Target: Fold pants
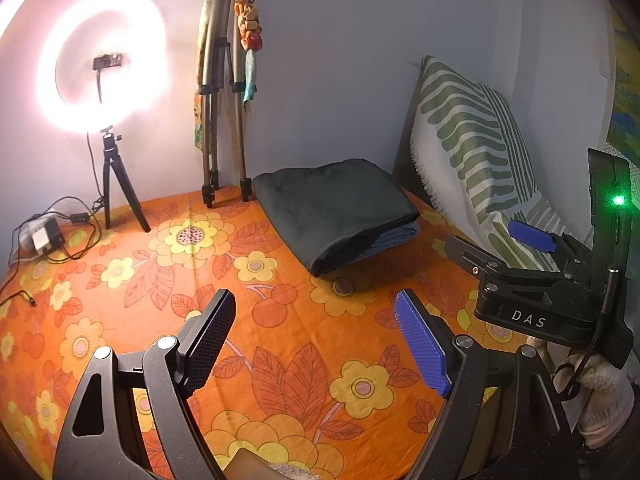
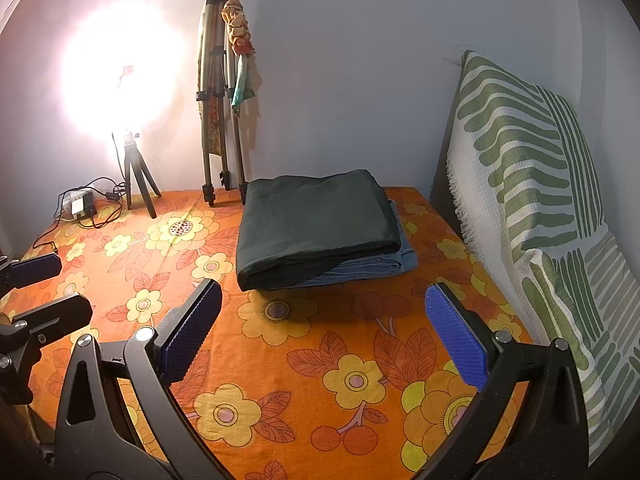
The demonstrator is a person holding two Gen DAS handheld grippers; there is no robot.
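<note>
A folded dark green garment (image 1: 332, 204) (image 2: 316, 224) lies on top of folded blue denim pants (image 1: 394, 240) (image 2: 372, 266), stacked on the orange floral sheet (image 1: 280, 320) (image 2: 320, 360) near the back wall. My left gripper (image 1: 314, 296) hovers over bare sheet in front of the stack. Its blue-padded fingers are spread wide with nothing between them. Just as wide and just as bare, my right gripper (image 2: 323, 288) stands short of the stack's front edge. Each gripper also shows in the other's view: the right gripper (image 1: 480, 234) at the right, the left gripper (image 2: 74, 282) at the left.
A lit ring light (image 1: 102, 60) on a small tripod (image 2: 138, 184) stands at the back left, beside a power adapter with cables (image 1: 44, 238). A tall tripod (image 1: 222, 100) draped with cloth leans on the wall. A green-striped cushion (image 2: 532, 184) lines the right side.
</note>
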